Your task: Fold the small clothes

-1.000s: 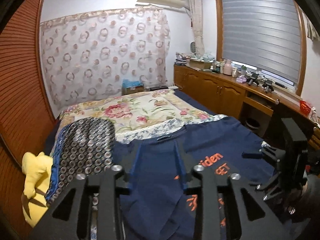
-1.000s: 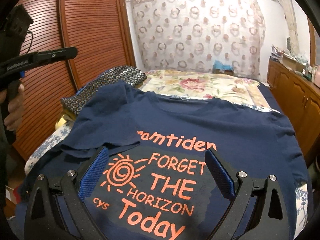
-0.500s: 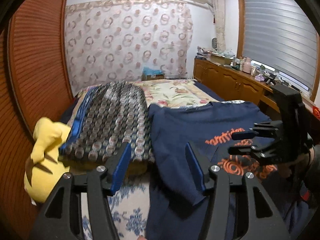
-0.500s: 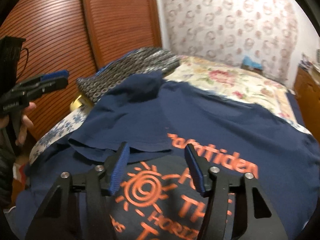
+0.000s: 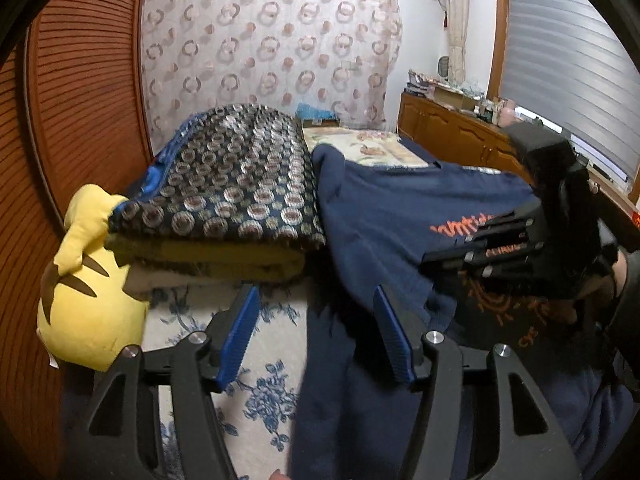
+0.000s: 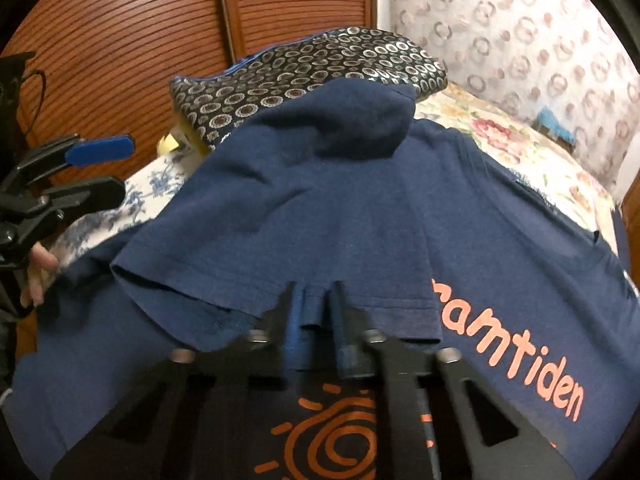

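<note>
At the bottom centre of the right wrist view, the right gripper (image 6: 314, 312) has its jaws pinched onto the hem of the folded-over sleeve (image 6: 280, 216) of the navy T-shirt (image 6: 500, 240); they have just been closing, with cloth between them. The shirt lies print-up on the bed (image 5: 256, 360), its upper edge against the patterned cushion (image 5: 236, 184). In the lower middle of the left wrist view, the left gripper (image 5: 316, 336) has jaws partly open, just been opening, straddling the shirt's side edge but not pressing on it.

Risks: the right grip looks like a thin bite at the hem, so a quick pull could slip it free. It may also have caught the layer beneath, dragging the body askew. The left jaws could close on the floral sheet instead of the shirt. The yellow plush toy (image 5: 84, 280) sits near at left and could be nudged.
</note>
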Action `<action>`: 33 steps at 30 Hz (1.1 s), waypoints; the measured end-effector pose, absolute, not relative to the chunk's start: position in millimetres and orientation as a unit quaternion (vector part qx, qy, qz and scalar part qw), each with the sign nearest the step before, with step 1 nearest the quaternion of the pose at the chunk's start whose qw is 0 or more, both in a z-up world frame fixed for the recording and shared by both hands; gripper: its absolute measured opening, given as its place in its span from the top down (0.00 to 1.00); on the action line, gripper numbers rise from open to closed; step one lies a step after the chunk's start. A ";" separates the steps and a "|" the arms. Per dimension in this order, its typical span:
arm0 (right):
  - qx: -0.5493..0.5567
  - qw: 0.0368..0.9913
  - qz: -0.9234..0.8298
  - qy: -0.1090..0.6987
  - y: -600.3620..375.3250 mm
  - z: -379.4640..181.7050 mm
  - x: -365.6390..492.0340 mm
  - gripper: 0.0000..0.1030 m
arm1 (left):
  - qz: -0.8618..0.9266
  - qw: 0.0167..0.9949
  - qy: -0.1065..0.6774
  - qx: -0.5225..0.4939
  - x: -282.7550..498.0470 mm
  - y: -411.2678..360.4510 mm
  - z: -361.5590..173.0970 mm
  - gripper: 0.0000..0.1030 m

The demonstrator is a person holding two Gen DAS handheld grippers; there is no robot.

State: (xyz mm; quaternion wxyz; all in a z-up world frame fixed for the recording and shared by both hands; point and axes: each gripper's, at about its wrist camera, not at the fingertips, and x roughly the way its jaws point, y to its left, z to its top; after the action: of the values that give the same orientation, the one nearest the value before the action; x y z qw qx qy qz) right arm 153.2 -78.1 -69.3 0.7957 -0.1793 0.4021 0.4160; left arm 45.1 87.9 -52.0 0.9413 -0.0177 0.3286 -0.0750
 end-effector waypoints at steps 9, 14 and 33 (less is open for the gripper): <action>-0.129 0.842 0.377 0.365 -124.5 -30.5 177.9 1.00 | -0.075 0.936 0.343 -0.015 47.1 85.4 -60.1 0.43; -0.098 0.874 0.311 0.361 -159.8 -12.3 211.0 1.00 | -0.077 0.933 0.351 -0.014 49.2 83.3 -61.2 0.42; -0.088 0.891 0.245 0.371 -208.3 -27.6 201.1 0.64 | -0.078 0.927 0.368 0.005 59.8 65.9 -58.9 0.42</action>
State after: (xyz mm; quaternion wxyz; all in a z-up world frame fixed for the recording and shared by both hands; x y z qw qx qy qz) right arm 201.1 -208.3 -27.6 0.8913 -0.0884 0.3710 0.2454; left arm 59.8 65.9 -58.9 0.9267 0.0046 0.3676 -0.0783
